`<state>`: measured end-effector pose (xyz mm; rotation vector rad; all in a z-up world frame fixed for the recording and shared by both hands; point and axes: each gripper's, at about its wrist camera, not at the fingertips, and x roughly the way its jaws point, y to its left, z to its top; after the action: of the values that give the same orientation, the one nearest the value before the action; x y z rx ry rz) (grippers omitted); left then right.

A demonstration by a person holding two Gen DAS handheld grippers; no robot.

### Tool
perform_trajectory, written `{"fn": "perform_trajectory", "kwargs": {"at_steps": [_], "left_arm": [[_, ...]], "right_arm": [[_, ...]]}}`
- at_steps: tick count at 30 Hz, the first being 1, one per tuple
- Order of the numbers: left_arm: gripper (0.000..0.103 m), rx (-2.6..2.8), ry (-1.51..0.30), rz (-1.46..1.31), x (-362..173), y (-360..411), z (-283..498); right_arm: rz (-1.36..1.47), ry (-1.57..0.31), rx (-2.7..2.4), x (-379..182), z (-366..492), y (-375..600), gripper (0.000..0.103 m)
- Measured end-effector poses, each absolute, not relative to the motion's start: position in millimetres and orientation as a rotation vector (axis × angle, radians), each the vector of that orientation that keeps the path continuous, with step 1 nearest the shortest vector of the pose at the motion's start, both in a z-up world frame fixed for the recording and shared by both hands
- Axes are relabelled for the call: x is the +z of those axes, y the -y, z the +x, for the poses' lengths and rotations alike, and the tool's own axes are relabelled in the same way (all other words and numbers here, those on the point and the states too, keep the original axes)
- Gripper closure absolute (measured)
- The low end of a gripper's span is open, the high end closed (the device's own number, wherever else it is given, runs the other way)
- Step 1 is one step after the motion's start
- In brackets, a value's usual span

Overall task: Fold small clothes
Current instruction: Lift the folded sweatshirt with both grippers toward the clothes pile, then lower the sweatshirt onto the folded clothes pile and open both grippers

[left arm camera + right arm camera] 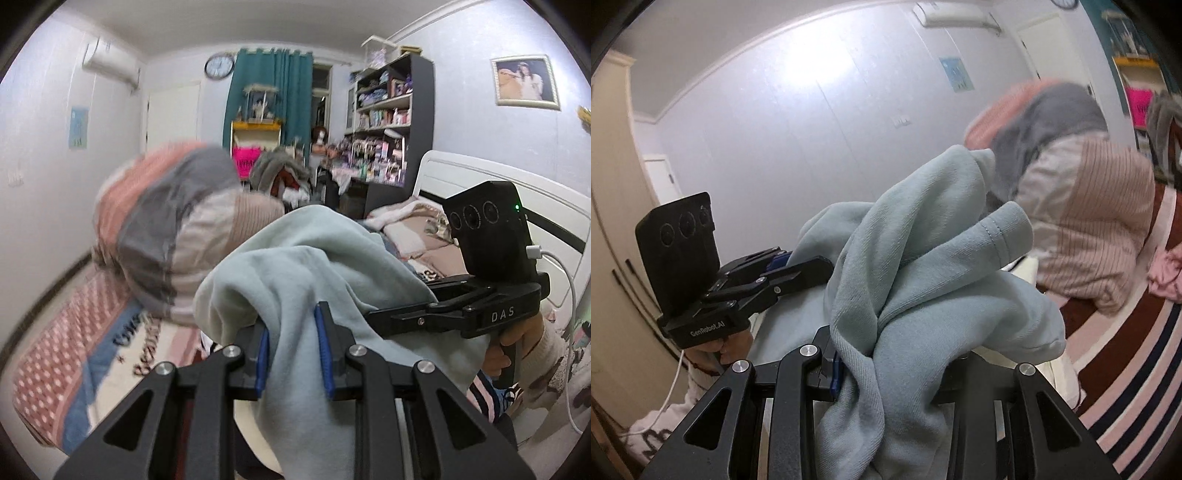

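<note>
Pale blue-green fleece garment (314, 266), bunched and held off the bed between both tools. Left tool (293, 354): its blue pads (263, 365) are clenched on a thick fold of the fabric, which spills over the fingers toward the camera and is cut off by the lower edge of the left wrist view. Right tool (886, 373): clamped on another gather of the same garment; only one blue pad (836, 376) shows, the opposite one being buried under cloth. A ribbed, stitched cuff (1004, 229) juts forward above the right tool. The fabric is soft and matte, its twill-like inner face showing in the twisted folds.

In the left wrist view the right tool's black body, lettered "DAS", lies to the right with a hand (506, 354) on its grip. In the right wrist view the left tool (783, 273) lies to the left, its tips lost in the fabric.

Beyond the garment, a blurred bundle of pink, grey and striped cloth (173, 229); its outline cannot be made out. Below and left of the left tool, a bed (48, 369) covered in a red-and-white dotted and blue print. Ahead, open room reaches back to a teal curtain (269, 92) and cluttered shelves (388, 114).
</note>
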<state>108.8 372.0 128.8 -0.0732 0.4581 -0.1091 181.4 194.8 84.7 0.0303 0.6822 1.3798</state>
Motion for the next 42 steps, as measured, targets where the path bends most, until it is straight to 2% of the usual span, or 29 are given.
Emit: {"fn": "perform_trajectory", "kwargs": {"at_steps": [4,6,10,13,15,20,29,34,42], "left_arm": [[0.080,-0.128,-0.529,-0.141,87.1,-393.4,149.9],[0.070,-0.121,-0.538,-0.163,74.7,-403.3,158.4],[0.060,-0.115,-0.561,-0.204,56.8,-418.9,174.8],[0.052,-0.116,-0.571,-0.221,49.1,-425.1,180.5],[0.042,-0.112,-0.568,-0.226,48.5,-426.8,180.8],[0.038,-0.089,-0.556,-0.192,53.7,-420.5,175.4],[0.027,-0.028,-0.531,-0.141,66.0,-408.6,153.7],[0.026,-0.009,-0.518,-0.130,73.8,-405.1,143.4],[0.022,0.024,-0.484,-0.124,85.6,-398.0,131.5]], "right_arm": [[0.042,-0.807,1.341,45.6,213.7,-218.8,0.076],[0.054,-0.852,1.338,31.0,228.7,-227.2,0.075],[0.088,-0.913,1.329,14.7,242.8,-237.0,0.065],[0.076,-0.928,1.293,7.1,250.6,-238.7,0.052],[0.069,-0.932,1.282,5.1,248.7,-239.5,0.045],[0.061,-0.937,1.260,7.1,247.3,-236.4,0.036],[0.020,-0.911,1.201,17.3,239.6,-227.4,0.032],[0.026,-0.899,1.178,22.6,236.3,-215.3,0.025],[0.017,-0.859,1.125,33.4,231.6,-196.1,0.023]]}}
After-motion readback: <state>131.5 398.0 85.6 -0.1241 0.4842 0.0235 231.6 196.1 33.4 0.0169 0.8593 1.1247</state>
